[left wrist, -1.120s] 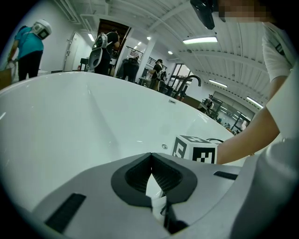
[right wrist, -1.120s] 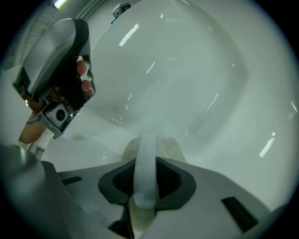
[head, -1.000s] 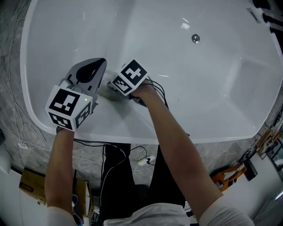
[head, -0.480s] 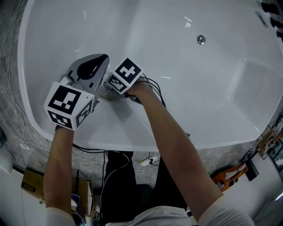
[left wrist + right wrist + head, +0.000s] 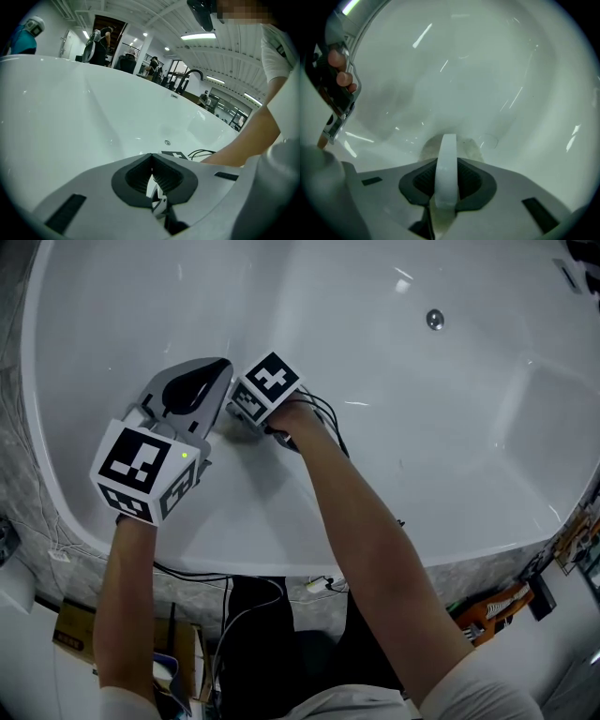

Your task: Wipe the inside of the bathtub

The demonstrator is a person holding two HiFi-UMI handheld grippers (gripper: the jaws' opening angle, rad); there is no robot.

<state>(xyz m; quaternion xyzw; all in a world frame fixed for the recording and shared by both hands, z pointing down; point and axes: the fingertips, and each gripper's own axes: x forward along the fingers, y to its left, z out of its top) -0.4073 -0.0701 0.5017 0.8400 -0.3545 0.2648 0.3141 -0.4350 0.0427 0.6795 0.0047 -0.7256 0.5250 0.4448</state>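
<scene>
The white bathtub [image 5: 403, 418] fills the head view, its drain [image 5: 434, 319] at the far right. My right gripper [image 5: 239, 423] points down at the near-left tub wall, its jaws hidden under the marker cube. In the right gripper view it [image 5: 446, 185] is shut on the white arched handle [image 5: 447, 159] of a wiping pad [image 5: 474, 149], which is pressed on the tub wall [image 5: 487, 84]. My left gripper [image 5: 217, 371] hovers just left of it, shut and empty [image 5: 151, 161].
Black cables [image 5: 328, 418] trail from the right gripper over the tub rim [image 5: 281, 563]. A cardboard box [image 5: 70, 634] and an orange tool [image 5: 492, 606] lie on the floor by the tub. A black faucet [image 5: 192, 75] stands at the far rim.
My right gripper has slid the pad a little left and farther up the tub wall, ending closer to the left gripper. The left gripper has barely moved.
</scene>
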